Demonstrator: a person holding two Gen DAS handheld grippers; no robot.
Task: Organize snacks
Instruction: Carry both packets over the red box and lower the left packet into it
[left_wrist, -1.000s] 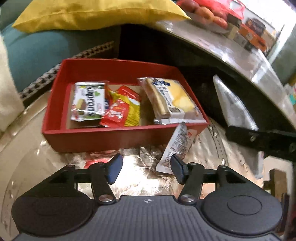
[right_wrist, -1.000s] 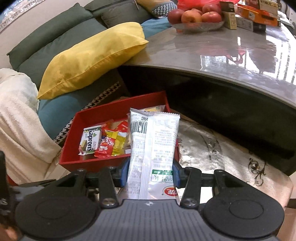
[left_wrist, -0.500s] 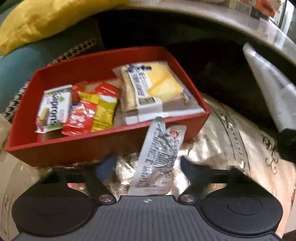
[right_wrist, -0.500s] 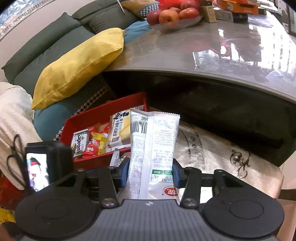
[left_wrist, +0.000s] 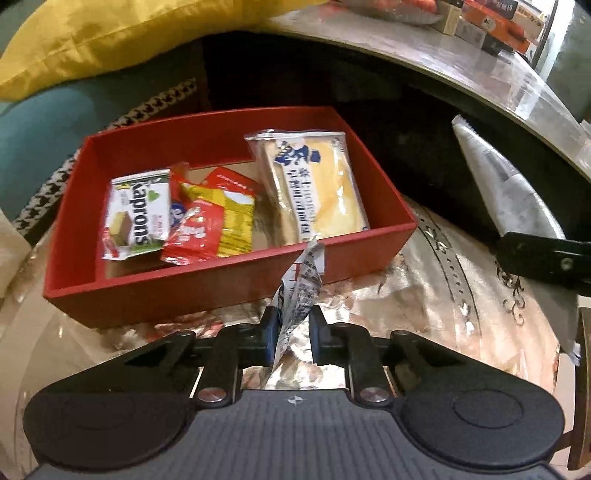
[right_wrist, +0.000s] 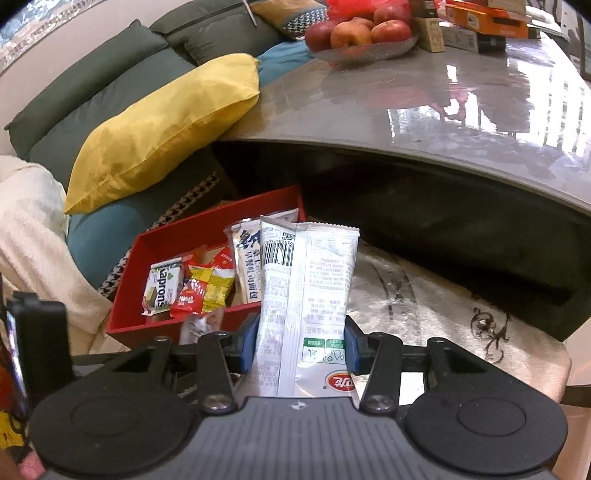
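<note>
"Kaprons" on green-white wafer packet (left_wrist: 138, 214), other packets' print seemingly illegible

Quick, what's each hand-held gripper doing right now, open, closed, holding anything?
Left hand-held gripper: closed on a small crumpled packet.
Right hand-held gripper: closed on a tall white snack bag.

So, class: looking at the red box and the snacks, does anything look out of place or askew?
Nothing is spilled or damaged. In the red box, the packets lie loosely overlapped, not in rows. Two snacks are outside the box: a small crumpled packet pinched in the left gripper at the box's front wall, and a long white packet held upright in the right gripper.
</note>
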